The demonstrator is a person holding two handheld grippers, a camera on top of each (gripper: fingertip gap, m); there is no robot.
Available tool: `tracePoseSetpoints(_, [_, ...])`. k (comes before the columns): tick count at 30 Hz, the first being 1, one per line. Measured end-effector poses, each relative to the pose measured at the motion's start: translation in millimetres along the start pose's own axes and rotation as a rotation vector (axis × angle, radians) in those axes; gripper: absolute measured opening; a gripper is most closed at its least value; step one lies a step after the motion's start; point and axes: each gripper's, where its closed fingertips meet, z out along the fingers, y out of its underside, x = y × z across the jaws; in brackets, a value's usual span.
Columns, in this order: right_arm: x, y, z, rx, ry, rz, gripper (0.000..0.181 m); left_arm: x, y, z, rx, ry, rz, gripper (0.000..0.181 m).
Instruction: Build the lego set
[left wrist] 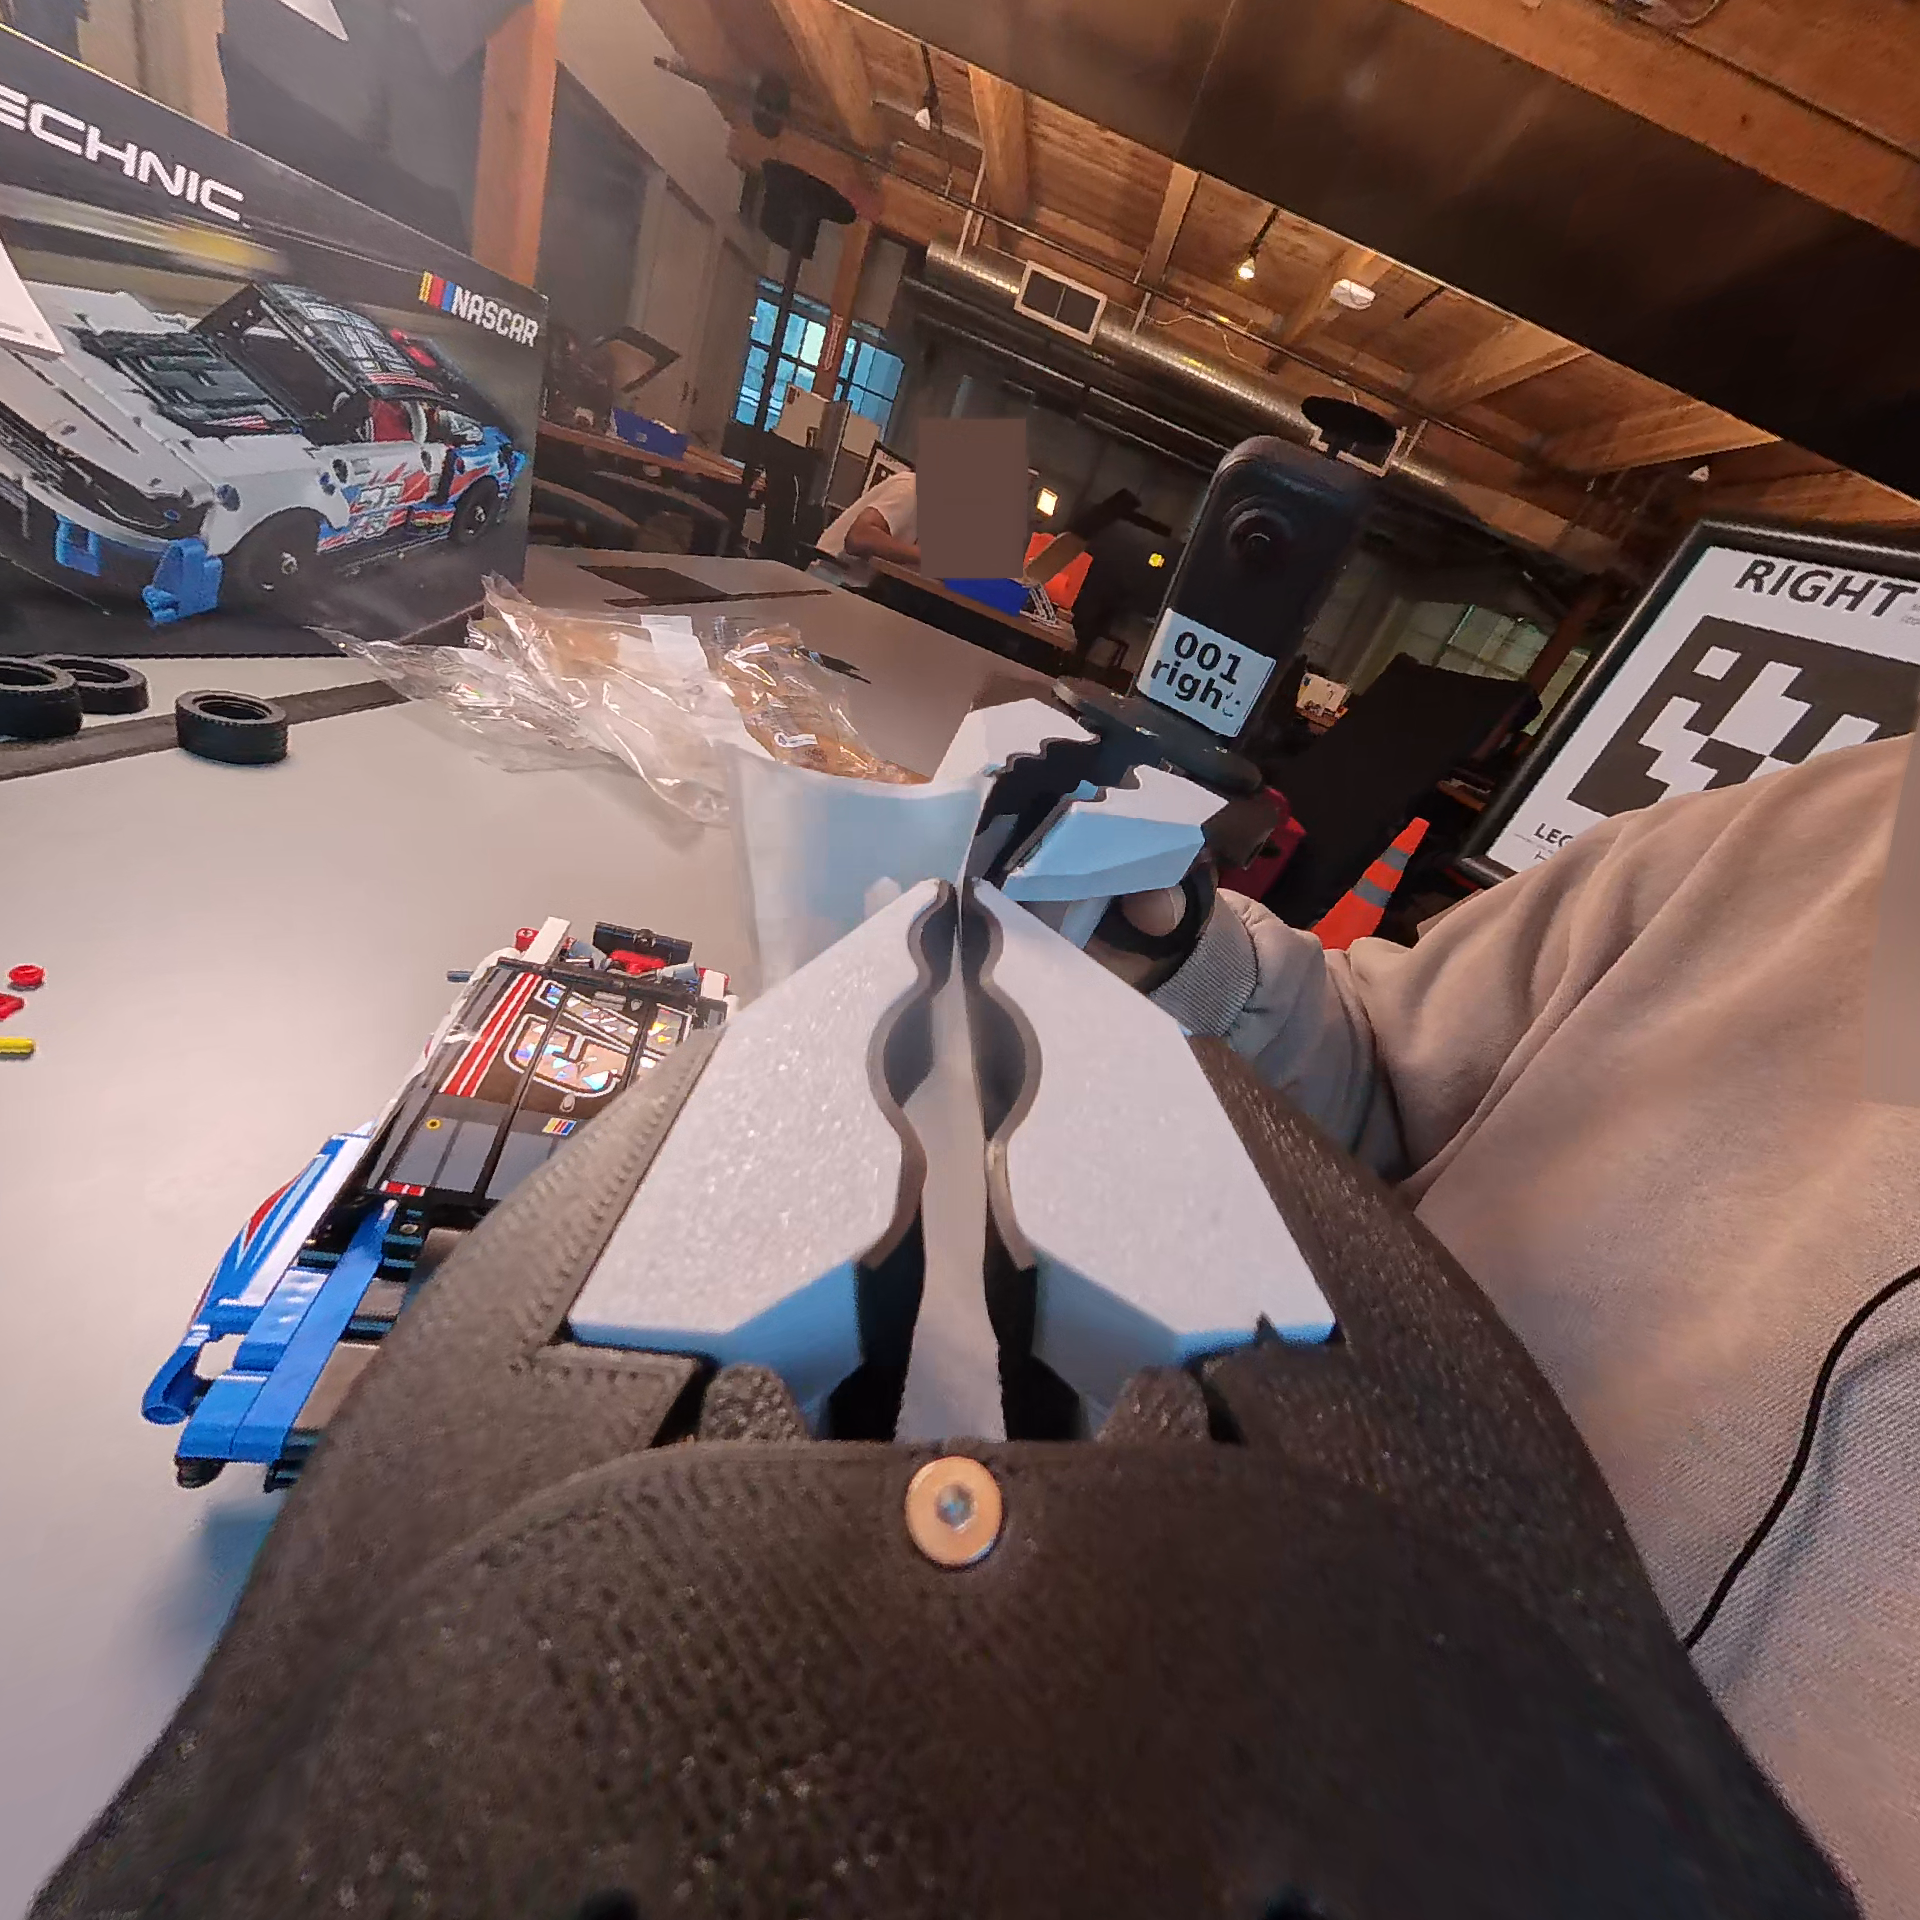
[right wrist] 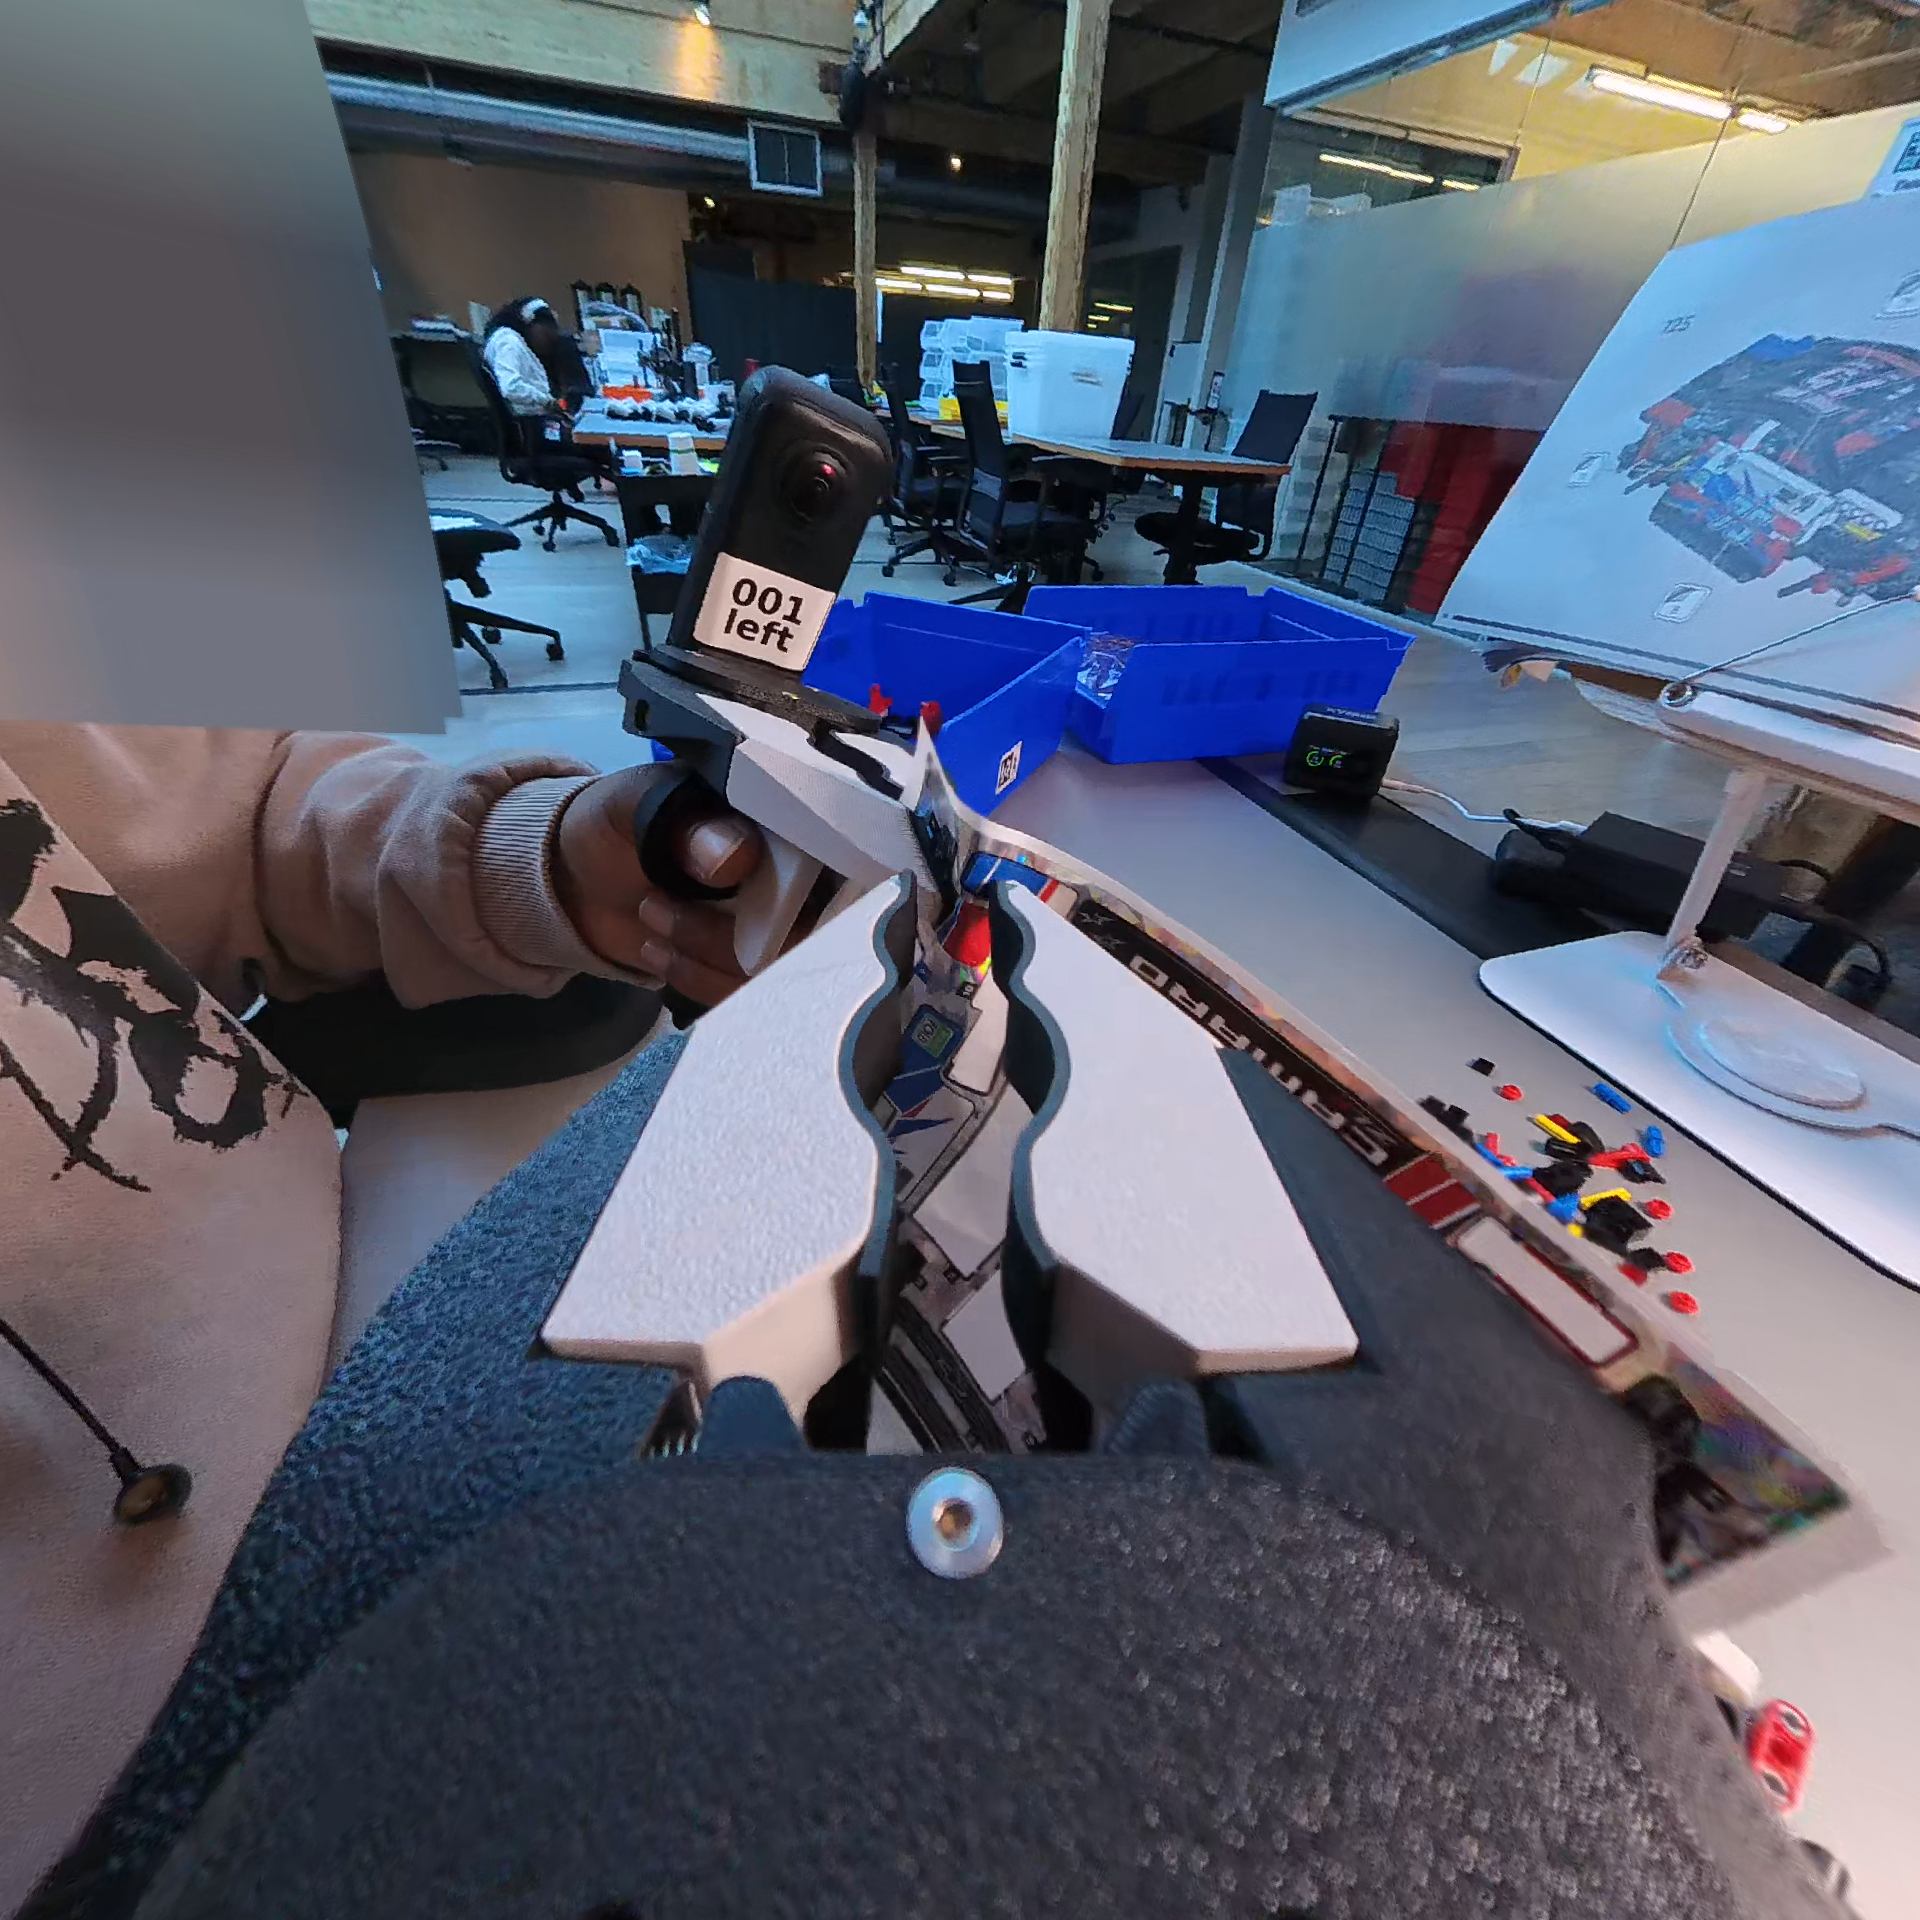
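My left fingers (left wrist: 961,904) are clenched on the thin edge of the sticker sheet (right wrist: 1226,1049), pinching it so it stands off the tabletop (left wrist: 260,914). My right fingers (right wrist: 951,899) are parted, straddling the sheet's upper face near that pinch; likely positioned to peel a sticker off. The sheet runs from the pinch out over the tabletop, beside loose small pieces (right wrist: 1579,1174). The half-built car (left wrist: 457,1132) lies on the tabletop left of my left fingers, the box (left wrist: 249,395) and tyres (left wrist: 231,725) behind it.

Printed box (left wrist: 260,395), labelled cameras (right wrist: 774,540), marker sign (left wrist: 1756,707)
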Motion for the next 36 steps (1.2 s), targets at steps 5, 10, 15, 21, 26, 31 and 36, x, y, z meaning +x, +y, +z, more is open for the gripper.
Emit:
tracePoseSetpoints(5, [-3.2,-0.5,0.4,0.010,-0.024,0.020,0.006,2.0,1.3,0.9,-0.009,0.005,0.013,0.000])
tracePoseSetpoints(10, [-5.0,-1.2,-0.1,0.016,-0.036,0.016,0.001,3.2,2.1,1.1,-0.011,0.019,0.000,0.000])
tracePoseSetpoints(15, [-6.7,-0.9,-1.3,0.017,-0.058,0.009,0.000,4.4,3.0,1.5,-0.016,0.030,-0.008,0.000])
tracePoseSetpoints(21, [-9.0,-0.4,-3.4,0.013,-0.093,0.000,0.000,6.4,4.1,2.2,-0.020,0.048,-0.022,0.000])
tracePoseSetpoints(26, [-10.3,0.7,-5.2,0.013,-0.132,0.026,0.000,7.7,6.0,3.1,-0.024,0.064,-0.040,0.000])
tracePoseSetpoints(31, [-11.4,1.2,-6.5,0.023,-0.166,0.056,0.000,9.1,7.0,3.5,-0.026,0.079,-0.058,0.000])
tracePoseSetpoints(36, [-13.0,1.3,-8.0,0.031,-0.196,0.077,0.000,10.8,8.1,3.9,-0.030,0.094,-0.071,0.000])
